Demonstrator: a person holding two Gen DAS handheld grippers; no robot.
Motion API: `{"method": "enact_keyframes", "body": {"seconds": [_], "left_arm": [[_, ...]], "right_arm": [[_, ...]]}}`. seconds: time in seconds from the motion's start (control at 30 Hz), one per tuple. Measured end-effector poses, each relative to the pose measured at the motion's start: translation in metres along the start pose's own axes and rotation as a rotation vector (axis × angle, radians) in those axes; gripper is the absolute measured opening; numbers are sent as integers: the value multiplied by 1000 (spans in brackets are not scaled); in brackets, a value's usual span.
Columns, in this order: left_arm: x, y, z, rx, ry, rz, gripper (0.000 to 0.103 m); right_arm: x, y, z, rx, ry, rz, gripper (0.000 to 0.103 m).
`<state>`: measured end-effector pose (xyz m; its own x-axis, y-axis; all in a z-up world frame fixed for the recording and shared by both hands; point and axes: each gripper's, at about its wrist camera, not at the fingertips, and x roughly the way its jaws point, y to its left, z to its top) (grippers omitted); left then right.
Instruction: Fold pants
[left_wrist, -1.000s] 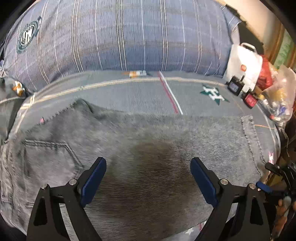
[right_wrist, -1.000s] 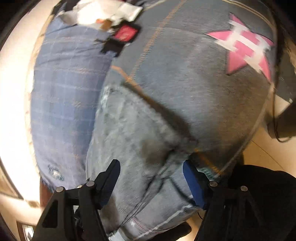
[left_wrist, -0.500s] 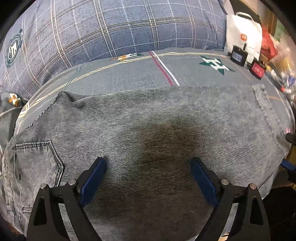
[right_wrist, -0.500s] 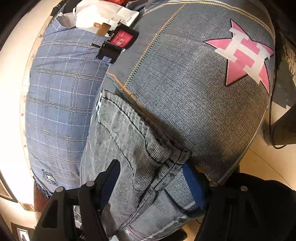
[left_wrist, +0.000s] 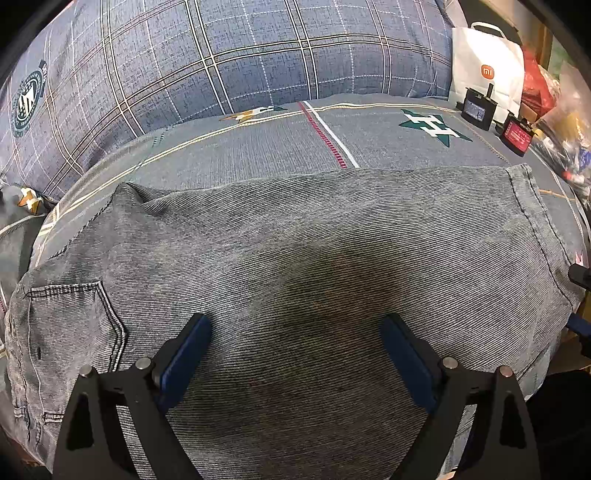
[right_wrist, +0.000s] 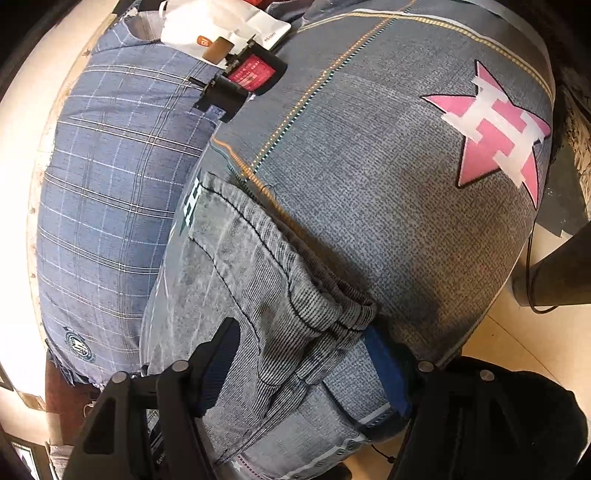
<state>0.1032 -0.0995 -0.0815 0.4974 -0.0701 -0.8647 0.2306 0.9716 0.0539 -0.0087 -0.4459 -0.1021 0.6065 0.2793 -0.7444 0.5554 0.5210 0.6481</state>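
Grey denim pants (left_wrist: 314, 258) lie spread across a bed (left_wrist: 369, 136) covered in grey-blue cloth with star prints. Seen from the left wrist, they run side to side: the back pocket (left_wrist: 74, 325) is at the left, the stitched hem (left_wrist: 532, 221) at the right, close to the bed's right edge. Beyond the far edge of the pants a bare strip of bedcover stays open up to the plaid pillow (left_wrist: 221, 55). At the far right corner stand a white paper bag (left_wrist: 487, 66) and two small dark devices (left_wrist: 478, 110), well apart from the pants.

The left tongs (left_wrist: 295, 354) hang over the near middle of the pants with both blue pads wide apart and nothing between them; whether they touch the cloth cannot be told.

From the right wrist, the hem end (right_wrist: 280, 295) is bunched into folds near the bed's edge, with pale floor (right_wrist: 517, 332) just beyond. The right tongs (right_wrist: 303, 369) are spread, straddling that bunched cloth: the left pad lies against the denim, the right pad sits just beside the folds against the bedcover. The pads are not closed on the cloth. A wide stretch of bedcover with a pink star (right_wrist: 498, 136) lies open to the right of the pants.
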Motion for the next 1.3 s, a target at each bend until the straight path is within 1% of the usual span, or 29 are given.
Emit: {"method": "enact_keyframes", "body": {"seconds": [0.13,0.17,0.2,0.27,0.37,0.43,0.53,0.6,0.63,0.67,0.73,0.77,0.8,0.87,0.93,1.07,1.1,1.13,1.17,1.2,1.23,1.3], "left_arm": [[0,0,0,2,-3,5,94],[-1,0,0,1,-3,4,94],[-1,1,0,1,-1,2,94],[-1,1,0,3,6,-2,94],[-5,3,0,-5,9,-8,94],[-10,5,0,-17,-7,-15,94],[-14,3,0,-9,-26,-11,94],[-6,-1,-1,24,6,5,94],[1,-4,-4,44,17,24,97],[1,-4,-5,45,-12,32,101],[3,-2,-6,35,-10,30,102],[3,-2,-5,34,-9,26,102],[3,-2,-5,37,-9,26,102],[1,0,-4,33,7,17,102],[-4,2,-4,23,24,7,101],[-21,12,-5,6,-35,12,101],[-21,12,-6,10,-34,22,101],[-13,11,-8,22,-4,32,101],[-2,10,-10,33,43,30,102],[2,10,-13,29,42,23,103],[1,11,-14,28,13,18,103],[2,10,-13,31,17,23,103]], "right_arm": [[3,3,3,-11,2,-3,72],[3,4,4,-21,2,-8,70],[3,6,5,-27,1,-14,64],[3,8,7,-33,-5,-22,59],[1,11,10,-46,-11,-32,59],[6,9,13,-50,20,-62,59],[6,4,14,-12,12,-55,60],[6,4,16,-12,8,-59,62],[7,5,17,-20,11,-59,62],[6,6,17,-29,11,-60,62],[7,7,18,-46,4,-56,57],[6,7,19,-56,2,-58,40],[6,10,19,-82,0,-62,27],[11,14,19,-103,8,-70,26],[12,18,17,-119,-4,-82,26],[8,25,16,-145,-22,-87,26],[8,27,16,-158,-26,-92,26],[7,28,16,-167,-28,-95,26],[7,31,16,-179,-30,-101,26],[8,33,15,-190,-33,-110,26],[7,32,15,-194,-32,-110,26],[3,38,14,-223,-48,-110,26]]}}
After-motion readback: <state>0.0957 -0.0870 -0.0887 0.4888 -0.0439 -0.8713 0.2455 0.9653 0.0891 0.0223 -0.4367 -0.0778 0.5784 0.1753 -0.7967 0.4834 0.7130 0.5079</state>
